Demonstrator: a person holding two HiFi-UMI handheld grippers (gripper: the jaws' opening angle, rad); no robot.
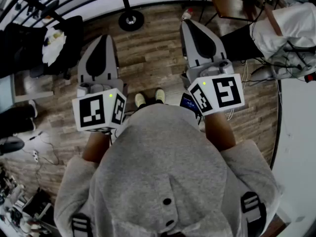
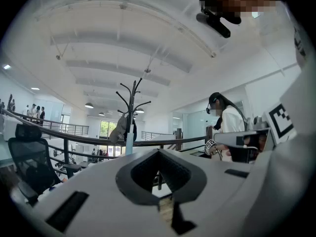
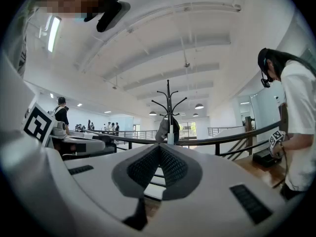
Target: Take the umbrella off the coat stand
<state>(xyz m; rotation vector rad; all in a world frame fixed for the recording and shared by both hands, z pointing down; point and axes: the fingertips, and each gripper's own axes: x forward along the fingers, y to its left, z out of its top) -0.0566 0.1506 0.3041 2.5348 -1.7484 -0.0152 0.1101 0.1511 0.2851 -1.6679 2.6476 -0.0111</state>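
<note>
A black coat stand (image 2: pixel 131 107) rises beyond a dark railing, well ahead of both grippers; its round base (image 1: pixel 131 19) shows on the wood floor. On it hang a grey garment (image 2: pixel 119 129) and a slim pale-blue umbrella (image 2: pixel 129 145), which points straight down. The right gripper view shows the same stand (image 3: pixel 169 102) and umbrella (image 3: pixel 171 138). My left gripper (image 2: pixel 158 151) and right gripper (image 3: pixel 159 146) are held level, side by side, aimed at the stand. The jaws of both meet at the tips with nothing between them. Neither gripper touches the stand.
A black railing (image 2: pixel 89 139) runs across between me and the stand. A black office chair (image 2: pixel 29 157) stands at the left. A person in a white shirt (image 3: pixel 294 107) stands close on the right beside a white desk (image 1: pixel 301 132). Several people stand far off.
</note>
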